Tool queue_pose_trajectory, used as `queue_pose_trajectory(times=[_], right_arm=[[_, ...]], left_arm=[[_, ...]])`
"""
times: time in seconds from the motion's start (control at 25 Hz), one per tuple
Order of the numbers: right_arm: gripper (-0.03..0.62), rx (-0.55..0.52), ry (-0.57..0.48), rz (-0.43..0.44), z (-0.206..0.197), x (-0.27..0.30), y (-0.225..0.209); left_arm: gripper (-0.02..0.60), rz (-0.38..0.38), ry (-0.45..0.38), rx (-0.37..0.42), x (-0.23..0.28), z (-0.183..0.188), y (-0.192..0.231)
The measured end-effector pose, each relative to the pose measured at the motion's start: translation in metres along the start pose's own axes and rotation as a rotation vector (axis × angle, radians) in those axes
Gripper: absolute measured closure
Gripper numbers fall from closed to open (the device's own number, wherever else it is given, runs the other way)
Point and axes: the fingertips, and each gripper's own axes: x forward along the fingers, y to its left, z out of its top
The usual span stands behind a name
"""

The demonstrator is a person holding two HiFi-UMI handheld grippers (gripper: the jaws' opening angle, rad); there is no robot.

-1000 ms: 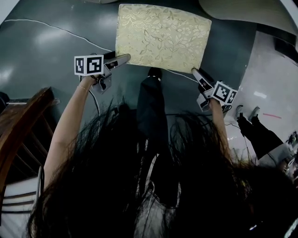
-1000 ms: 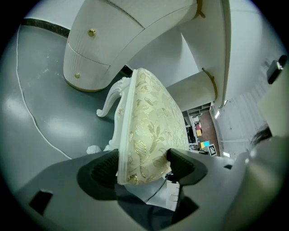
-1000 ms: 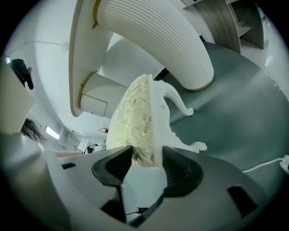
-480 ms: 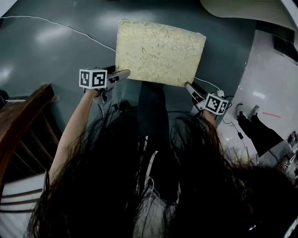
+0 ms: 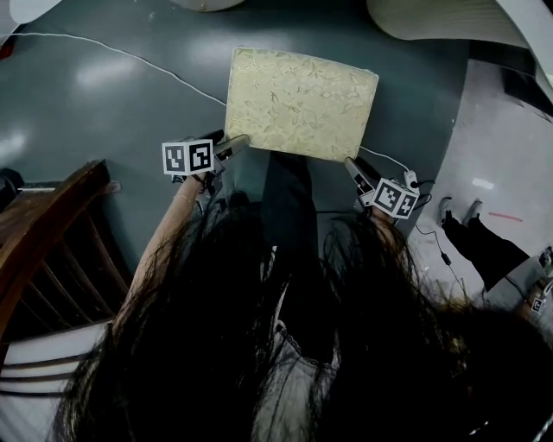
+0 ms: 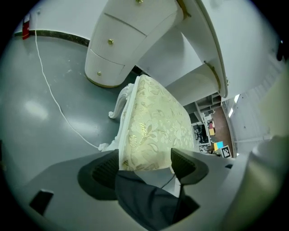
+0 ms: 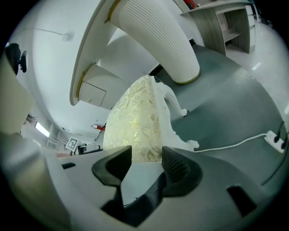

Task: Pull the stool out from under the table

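At the left a dark wooden chair (image 5: 47, 220) stands on the grey floor (image 5: 95, 112). To its right my left tongs (image 5: 235, 142) have just been opening, and their jaws are now wide, with the near left corner of the stool (image 5: 298, 104) lying loose between them. The stool stands on the floor in front of the white table (image 5: 432, 22), gold cushion up, and my right tongs (image 5: 352, 166) are clamped on its near right corner.
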Motion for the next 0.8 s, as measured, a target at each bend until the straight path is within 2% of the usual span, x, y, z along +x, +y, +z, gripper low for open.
queue_pose_trajectory(times=[0.08, 0.2, 0.4, 0.56, 0.68, 0.8], right_arm=[[0.377, -0.012, 0.0, 0.004, 0.001, -0.004, 0.013], [0.376, -0.053, -0.025, -0.004, 0.007, -0.015, 0.04], [0.378, -0.138, -0.097, 0.02, 0.006, -0.04, 0.114], [0.399, -0.201, -0.179, 0.09, 0.007, -0.064, 0.194], [0.411, -0.213, -0.235, 0.146, -0.003, -0.09, 0.253], [0.429, -0.247, -0.281, 0.163, -0.002, -0.113, 0.3]], left_arm=[[0.213, 0.004, -0.037, -0.001, -0.013, 0.002, -0.009], [0.213, 0.007, -0.106, 0.049, -0.038, 0.009, -0.033], [0.215, -0.135, -0.151, 0.162, -0.078, 0.005, -0.109], [0.215, -0.226, -0.215, 0.253, -0.123, 0.005, -0.165], [0.215, -0.277, -0.294, 0.265, -0.17, 0.003, -0.198], [0.215, -0.324, -0.385, 0.27, -0.214, 0.011, -0.226]])
